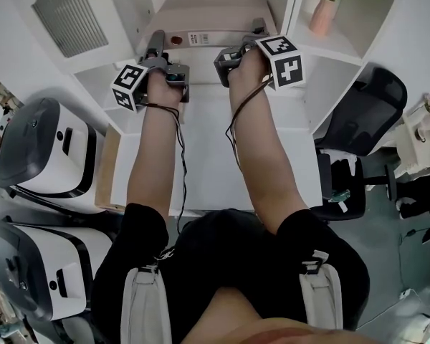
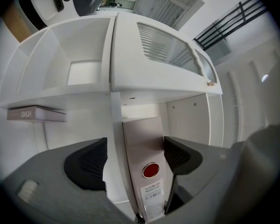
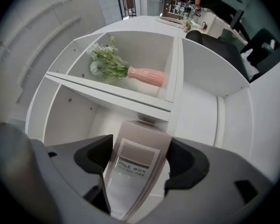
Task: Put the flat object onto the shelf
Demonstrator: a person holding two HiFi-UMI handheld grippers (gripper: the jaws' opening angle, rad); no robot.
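The flat object is a beige file box [image 1: 211,16] lying flat in the middle compartment of the white shelf [image 1: 294,84]. Its near edge carries a red dot and a printed label. My left gripper [image 1: 158,45] stands open at that edge. In the left gripper view the box [image 2: 142,139] is between the pads, with a clear gap on the left side of my left gripper [image 2: 135,160]. My right gripper [image 1: 247,38] is open at the box's right end. Its pads flank the labelled end of the box [image 3: 140,148] closely, around my right gripper [image 3: 140,160].
A pink vase with green flowers [image 1: 324,13] stands in the compartment up right, and also shows as the vase [image 3: 142,76]. A book [image 2: 35,113] lies on a shelf to the left. A black office chair [image 1: 365,113] is at the right; white machines [image 1: 43,156] stand at the left.
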